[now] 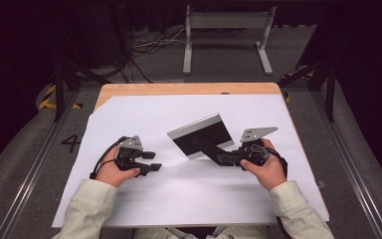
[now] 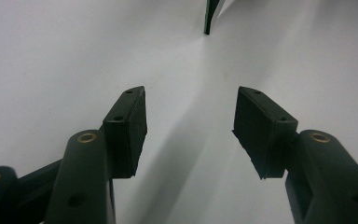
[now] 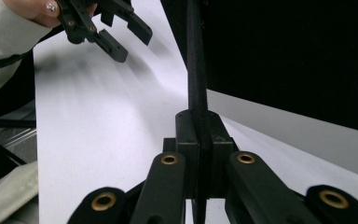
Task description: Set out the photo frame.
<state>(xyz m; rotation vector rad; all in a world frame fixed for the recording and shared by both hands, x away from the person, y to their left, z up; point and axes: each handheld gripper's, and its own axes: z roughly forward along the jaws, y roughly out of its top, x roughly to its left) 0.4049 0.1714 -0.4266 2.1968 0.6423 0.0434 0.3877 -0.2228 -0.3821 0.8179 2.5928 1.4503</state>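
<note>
Evidently mid-job. Right gripper [image 3: 199,135]: jaws pinched almost fully together on a thin black flap [image 3: 196,60], which rises edge-on straight out from between the pads in the right gripper view. That flap reads as the fold-out stand or cover of the flat tablet-like panel [image 1: 202,136]. From above, the same gripper [image 1: 220,158] meets the panel at its near right corner, and the panel stands tilted up off the white sheet [image 1: 194,194], dark face toward the person, pale grey strip along its upper edge. Whether the low edge rests on the sheet or hangs just clear of it, I cannot tell.

Left gripper [image 2: 189,121]: jaws wide apart, nothing between the pads, bare white sheet under them. The dark corner of the panel [image 2: 210,14] shows far ahead at the top of that view. From above, this gripper [image 1: 149,162] lies low at the sheet, apart from the panel and to its left, hand wrapped round the body.

Progress, as a judgement: the panel is gripped and raised by one side, so the pick-up is done. Left to do: setting it where it belongs, or opening the flap, likely with the free left gripper bracing the other edge. Wooden table [image 1: 179,88] shows beyond the sheet.
</note>
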